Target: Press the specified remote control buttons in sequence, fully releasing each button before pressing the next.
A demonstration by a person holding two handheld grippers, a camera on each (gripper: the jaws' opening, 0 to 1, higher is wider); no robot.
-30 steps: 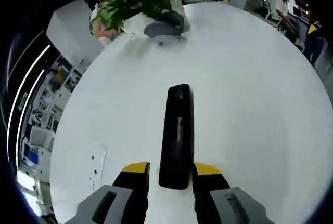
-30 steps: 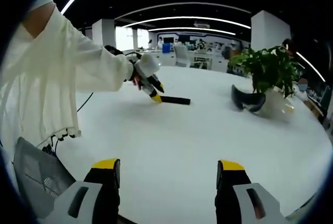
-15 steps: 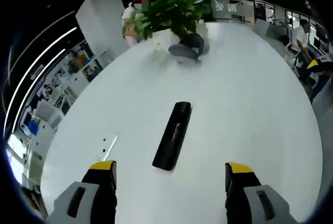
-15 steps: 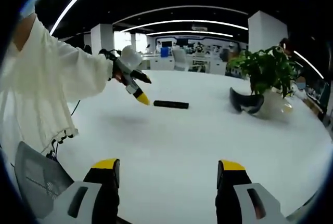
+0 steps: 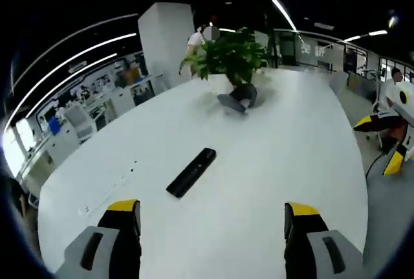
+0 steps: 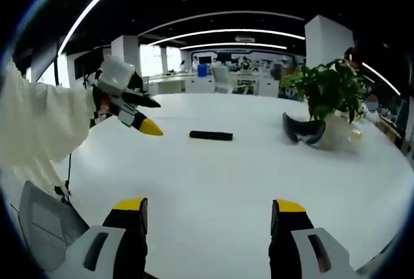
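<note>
Remote control [image 5: 191, 172]: lies flat on the white worktop [image 5: 272, 162], well short of the potted plant [image 5: 231, 55]; long axis points towards the plant.
Left gripper [image 5: 211, 217]: fingers apart, empty, above the worktop.
Right gripper [image 6: 208, 213]: fingers apart, empty.
Technique: descend squarely, press once, lift fully clear.

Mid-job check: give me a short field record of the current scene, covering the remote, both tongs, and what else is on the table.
remote: black remote control lying flat on the white table, nothing touching it
left tongs: open, raised clear of the remote
right tongs: open, holding nothing, above the near table edge
other items: potted plant with a dark curved object beside it
</note>
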